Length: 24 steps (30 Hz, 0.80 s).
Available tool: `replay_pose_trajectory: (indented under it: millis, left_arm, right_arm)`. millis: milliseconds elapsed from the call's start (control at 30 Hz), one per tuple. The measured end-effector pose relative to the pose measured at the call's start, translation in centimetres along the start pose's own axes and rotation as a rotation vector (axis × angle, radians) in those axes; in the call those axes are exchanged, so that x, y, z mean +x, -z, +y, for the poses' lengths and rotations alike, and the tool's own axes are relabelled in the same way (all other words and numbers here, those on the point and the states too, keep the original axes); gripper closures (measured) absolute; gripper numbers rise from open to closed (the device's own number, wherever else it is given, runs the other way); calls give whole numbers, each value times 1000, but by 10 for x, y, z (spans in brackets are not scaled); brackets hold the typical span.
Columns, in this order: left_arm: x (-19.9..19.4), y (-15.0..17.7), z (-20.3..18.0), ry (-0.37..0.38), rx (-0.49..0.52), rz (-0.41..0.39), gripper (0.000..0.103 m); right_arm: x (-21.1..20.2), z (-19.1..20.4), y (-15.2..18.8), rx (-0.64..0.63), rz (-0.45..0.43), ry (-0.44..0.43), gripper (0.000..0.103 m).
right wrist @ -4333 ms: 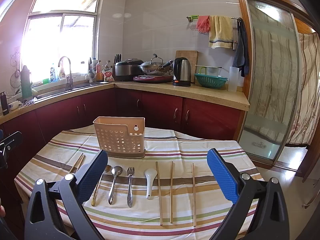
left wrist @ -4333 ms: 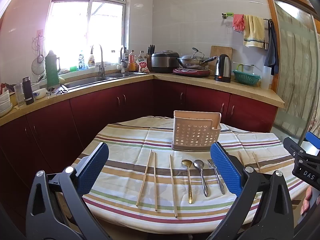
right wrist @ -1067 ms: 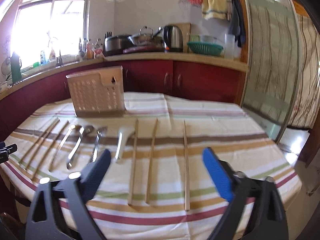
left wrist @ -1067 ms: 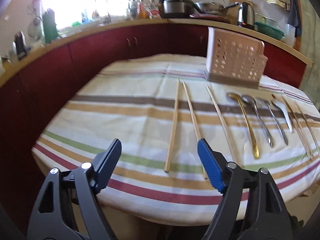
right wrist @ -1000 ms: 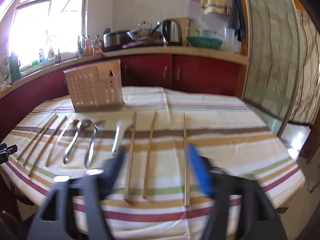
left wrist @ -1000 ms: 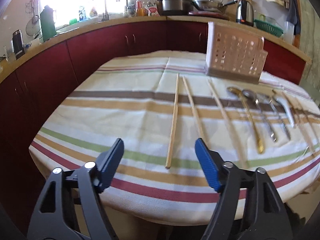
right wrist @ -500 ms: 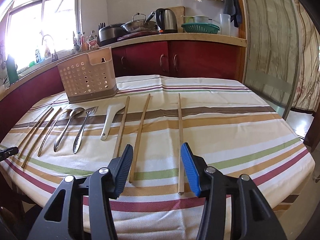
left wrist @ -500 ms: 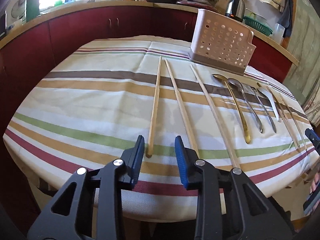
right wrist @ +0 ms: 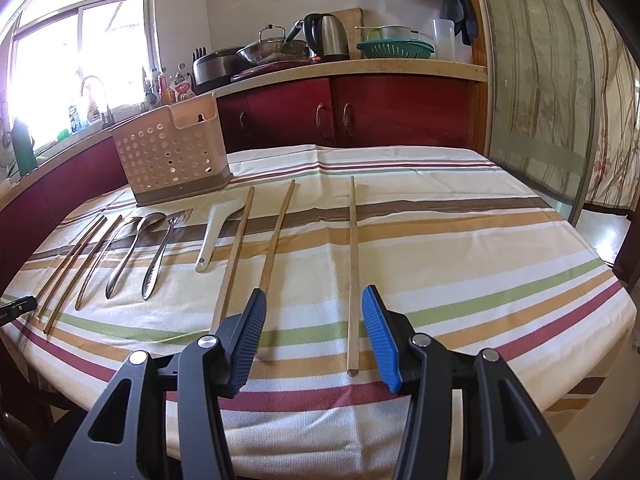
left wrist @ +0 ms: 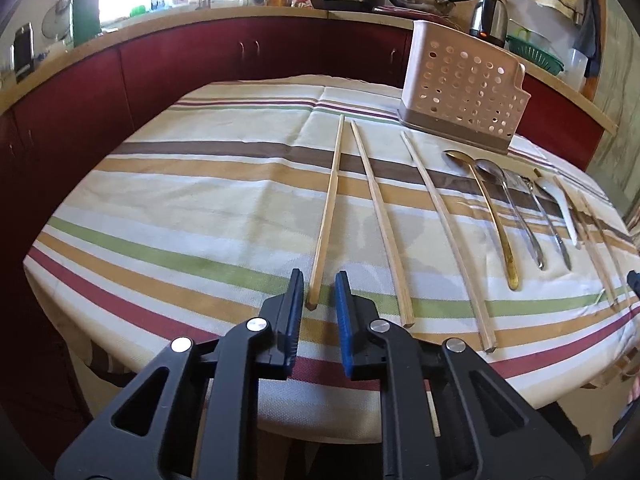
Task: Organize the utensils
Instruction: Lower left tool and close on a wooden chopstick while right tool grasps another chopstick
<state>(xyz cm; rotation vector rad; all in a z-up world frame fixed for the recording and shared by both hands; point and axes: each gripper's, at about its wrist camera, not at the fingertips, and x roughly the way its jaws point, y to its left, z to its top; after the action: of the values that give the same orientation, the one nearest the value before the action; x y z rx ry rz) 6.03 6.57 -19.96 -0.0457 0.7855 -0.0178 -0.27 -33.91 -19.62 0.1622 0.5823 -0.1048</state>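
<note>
Utensils lie in a row on the striped tablecloth (left wrist: 200, 216). In the left wrist view my left gripper (left wrist: 318, 292) is narrowly open, its pads on either side of the near end of the leftmost chopstick (left wrist: 328, 208). Two more chopsticks (left wrist: 380, 216) lie to its right, then a gold spoon (left wrist: 494, 216) and steel cutlery. In the right wrist view my right gripper (right wrist: 314, 312) is open, with the rightmost chopstick (right wrist: 353, 272) just inside its right pad. Two chopsticks (right wrist: 276, 232), a white spoon (right wrist: 216, 228) and steel cutlery (right wrist: 156, 252) lie left. The perforated utensil basket (right wrist: 172, 156) stands behind, empty.
The table's near edge drops off just under both grippers. Red kitchen cabinets (right wrist: 360, 116) and a counter with a kettle (right wrist: 326, 38), pots and a sink surround the table. A glass sliding door (right wrist: 532, 80) is on the right.
Both grippers have come down and forward to the table's near edge. The left jaws have narrowed around the leftmost chopstick's end. The right jaws have narrowed somewhat near the rightmost chopstick.
</note>
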Motion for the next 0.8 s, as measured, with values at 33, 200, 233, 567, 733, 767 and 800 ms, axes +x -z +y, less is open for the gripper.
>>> replay_pose_trajectory:
  millis: [33, 200, 233, 567, 733, 767, 800]
  left_arm:
    - [-1, 1, -2, -11, 9, -6, 87]
    - [-3, 5, -3, 3, 3, -25, 95]
    - [-3, 4, -2, 11, 1, -26, 96]
    - [-16, 3, -4, 4, 20, -82, 97]
    - [-18, 1, -2, 1, 11, -93, 97]
    - [-19, 1, -2, 1, 8, -95, 97]
    - [-19, 1, -1, 3, 6, -96, 97]
  right_arm:
    - [0, 0, 0, 0, -3, 0, 53]
    - [0, -1, 1, 5, -5, -3, 53]
    - [0, -1, 2, 6, -5, -2, 53]
    - [1, -5, 6, 6, -6, 4, 56]
    - [6, -6, 10, -2, 10, -1, 67]
    - [6, -6, 11, -5, 5, 2, 67]
    - [5, -7, 12, -7, 1, 5, 67]
